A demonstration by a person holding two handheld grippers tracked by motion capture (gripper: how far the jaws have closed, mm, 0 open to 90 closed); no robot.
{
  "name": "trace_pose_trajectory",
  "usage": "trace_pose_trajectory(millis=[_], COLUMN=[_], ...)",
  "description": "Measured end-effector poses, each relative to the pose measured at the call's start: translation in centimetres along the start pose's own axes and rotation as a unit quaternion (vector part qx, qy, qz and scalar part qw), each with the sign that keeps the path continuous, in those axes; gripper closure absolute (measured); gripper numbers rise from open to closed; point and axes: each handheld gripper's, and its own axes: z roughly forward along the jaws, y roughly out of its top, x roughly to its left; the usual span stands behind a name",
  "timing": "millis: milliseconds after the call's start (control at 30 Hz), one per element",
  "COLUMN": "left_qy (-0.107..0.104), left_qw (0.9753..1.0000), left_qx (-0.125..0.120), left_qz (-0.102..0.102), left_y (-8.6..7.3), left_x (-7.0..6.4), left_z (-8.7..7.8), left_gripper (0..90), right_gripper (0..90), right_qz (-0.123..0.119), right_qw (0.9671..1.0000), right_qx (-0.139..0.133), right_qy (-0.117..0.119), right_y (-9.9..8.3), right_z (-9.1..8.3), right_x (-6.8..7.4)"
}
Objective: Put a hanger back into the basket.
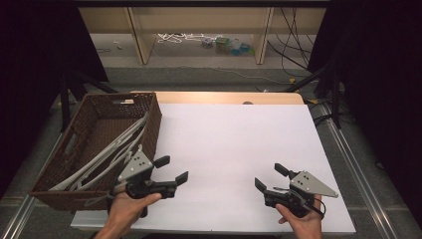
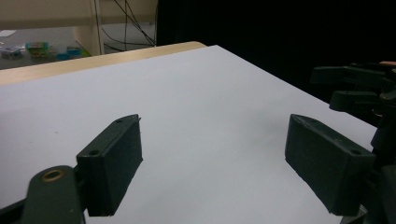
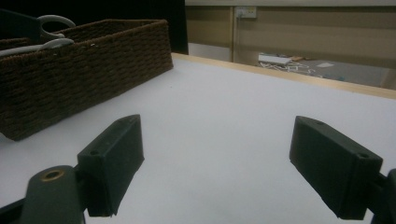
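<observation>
Wicker basket [image 1: 149,117] at your left keeps the white hangers [image 1: 112,154] lying slantwise inside, so they stay together. Your left claw [image 1: 171,169] sits just beside it, jaws wide and empty; your right claw [image 1: 271,178] waits well apart over the bare surface [image 1: 234,134], equally wide and empty.

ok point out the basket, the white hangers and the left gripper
basket [image 1: 152,115]: high view, right wall's rim
white hangers [image 1: 107,153]: high view, middle of the bundle
left gripper [image 1: 172,169]: high view, gap between its open jaws
</observation>
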Motion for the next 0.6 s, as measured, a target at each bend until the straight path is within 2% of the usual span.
trace_pose_trajectory(millis=[67,100,133,200,233,267,300,400,467,533,567,600], left_qy=[0.0,-0.001,-0.005,-0.004,-0.005,-0.008,0.0,-0.002,-0.004,-0.002,0.003,0.006], left_qw=[0.9998,0.9998,0.9994,0.9995,0.9997,0.9994,0.9994,0.9988,0.999,0.9986,0.9983,0.9971], left_qx=[0.003,0.002,0.003,0.0,-0.001,-0.002,0.0,0.0,0.002,-0.001,0.0,0.002], left_qz=[0.022,0.022,0.033,0.03,0.023,0.033,0.035,0.049,0.045,0.052,0.058,0.076], left_y=[-0.8,-1.2,-1.4,-2.0,-2.5,-2.7,-3.0,-3.8,-4.3,-4.7,-5.0,-5.1], left_x=[-0.7,-0.9,-1.0,-1.3,-1.5,-1.4,-1.6,-1.7,-1.8,-1.8,-1.7,-1.5], left_z=[0.6,0.8,1.0,1.3,1.4,1.6,1.7,2.0,2.2,2.3,2.4,2.3], left_gripper=[18.5,18.4,18.0,17.8,17.7,17.1,17.0,16.9,16.8,16.8,16.8,16.8], right_gripper=[18.4,18.4,18.4,18.4,18.4,18.4,18.4,18.4,18.4,18.4,18.4,18.3], right_qz=[0.001,0.001,0.001,-0.001,0.0,0.0,0.0,0.001,-0.001,0.0,0.0,-0.002], right_qw=[1.0,1.0,1.0,1.0,1.0,1.0,1.0,0.9999,1.0,1.0,1.0,1.0], right_qx=[-0.006,-0.009,-0.009,-0.009,-0.009,-0.01,-0.01,-0.013,-0.009,-0.006,-0.009,-0.005], right_qy=[0.001,-0.001,-0.001,0.0,0.0,0.0,0.0,0.001,0.002,0.004,0.001,-0.001], right_y=[0.0,0.0,0.0,0.0,0.0,0.0,0.0,0.0,0.0,0.1,0.1,0.1], right_z=[0.1,0.1,0.1,0.1,0.1,0.1,0.1,0.1,0.0,0.0,0.0,-0.1], right_x=[0.0,0.1,0.1,0.1,0.1,0.1,0.1,0.2,0.2,0.2,0.2,0.3])
